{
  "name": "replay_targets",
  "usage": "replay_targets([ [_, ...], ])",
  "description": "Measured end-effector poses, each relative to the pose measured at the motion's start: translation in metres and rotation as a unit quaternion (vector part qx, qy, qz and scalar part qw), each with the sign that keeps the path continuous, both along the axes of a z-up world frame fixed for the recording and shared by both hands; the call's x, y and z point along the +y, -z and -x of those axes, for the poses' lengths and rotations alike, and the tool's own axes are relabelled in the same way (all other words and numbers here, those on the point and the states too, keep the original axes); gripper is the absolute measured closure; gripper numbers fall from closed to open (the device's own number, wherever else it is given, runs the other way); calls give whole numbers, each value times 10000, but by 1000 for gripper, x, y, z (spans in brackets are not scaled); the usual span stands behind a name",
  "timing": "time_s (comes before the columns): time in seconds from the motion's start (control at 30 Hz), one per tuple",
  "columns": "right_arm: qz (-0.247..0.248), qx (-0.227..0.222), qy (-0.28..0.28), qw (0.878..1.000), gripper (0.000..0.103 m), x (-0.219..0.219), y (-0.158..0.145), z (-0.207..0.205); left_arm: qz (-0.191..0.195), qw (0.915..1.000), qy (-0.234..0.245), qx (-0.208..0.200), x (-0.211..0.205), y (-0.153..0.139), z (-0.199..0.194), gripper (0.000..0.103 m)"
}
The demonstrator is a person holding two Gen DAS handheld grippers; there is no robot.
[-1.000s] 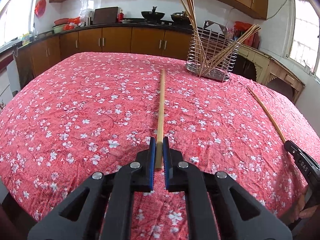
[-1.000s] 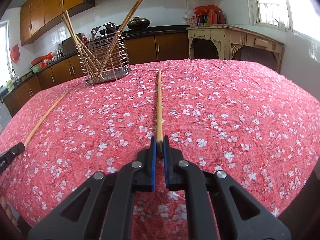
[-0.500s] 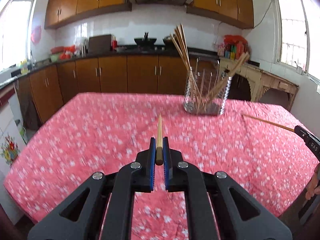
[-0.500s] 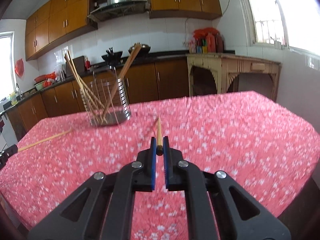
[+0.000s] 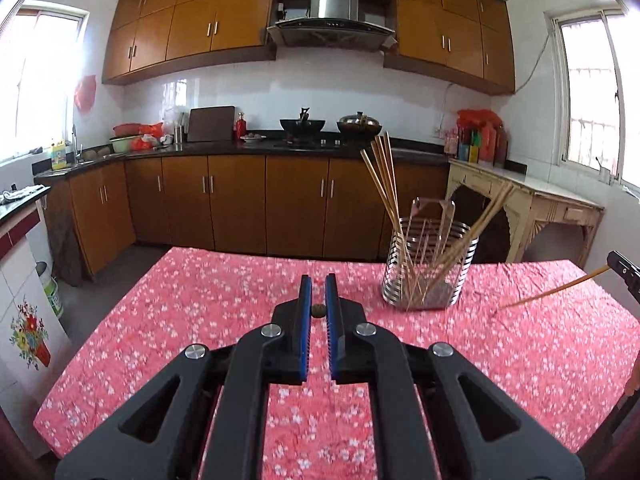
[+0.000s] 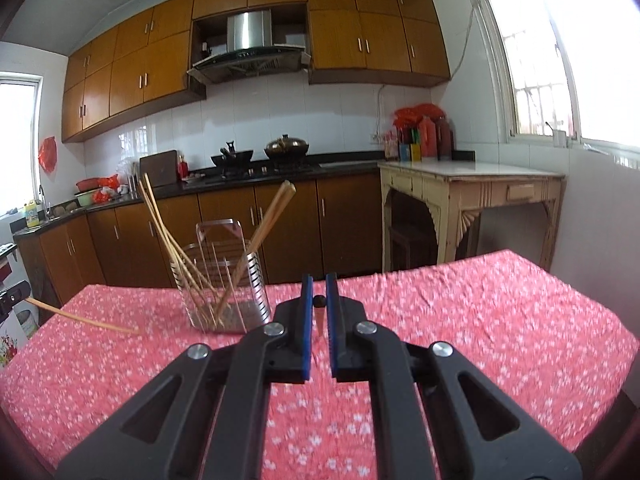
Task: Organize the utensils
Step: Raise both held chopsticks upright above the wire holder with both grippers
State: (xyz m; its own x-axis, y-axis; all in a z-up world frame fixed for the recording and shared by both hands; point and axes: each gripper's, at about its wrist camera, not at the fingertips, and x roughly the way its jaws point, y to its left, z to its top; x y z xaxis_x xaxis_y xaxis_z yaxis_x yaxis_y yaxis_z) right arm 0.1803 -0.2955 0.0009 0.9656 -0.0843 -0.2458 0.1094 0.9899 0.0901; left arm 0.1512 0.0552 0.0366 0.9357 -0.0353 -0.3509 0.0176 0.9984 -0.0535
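- My left claw [image 5: 319, 294] is pinching a chopstick [image 5: 319, 311]; from its own camera I see only the round butt end between the blue pads.
- My right claw [image 6: 319, 294] is clamped on its own chopstick [image 6: 319, 301] the same way, end-on to the lens.
- In the right view, the left-hand chopstick [image 6: 82, 318] slants from the left claw's black tip [image 6: 14, 294] at the left edge of the counter [image 6: 500, 320], its far tip low over the red floral cloth.
- In the left view, the right-hand chopstick [image 5: 554, 290] slants in from the counter's right edge in mirror fashion.
- The wire utensil holder [image 5: 430, 266] stands on the cloth near the far edge of the counter, towards its right side as the left camera sees it.
- Several chopsticks [image 5: 384, 180] lean in the holder, fanning up past its rim to both sides.
- Beyond the far edge sit brown kitchen cabinets [image 5: 240, 204].
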Motion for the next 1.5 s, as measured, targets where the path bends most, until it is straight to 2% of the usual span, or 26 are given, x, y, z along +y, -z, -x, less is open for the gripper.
replay_targets([
  [0.2,109,-270,-74,9995,96,4,-32,-11,45,9998,29,-167,1,-20,-6,96],
  [0.5,92,-478,-225,9986,96,13,-60,-25,81,9994,109,-313,-1,-42,-19,96],
  [0.87,-16,-532,-473,9975,96,16,-76,-41,103,9984,330,-454,-14,-58,-29,96],
  [1.07,-61,-582,-629,9963,96,20,-84,-52,256,9971,573,-434,-20,-66,-37,96],
  [1.3,-317,-902,-781,9924,96,23,-124,-69,621,9927,893,-520,-31,-105,-57,96],
  [1.5,-533,-1303,-826,9866,96,25,-169,-91,553,9898,933,-924,-54,-147,-76,96],
])
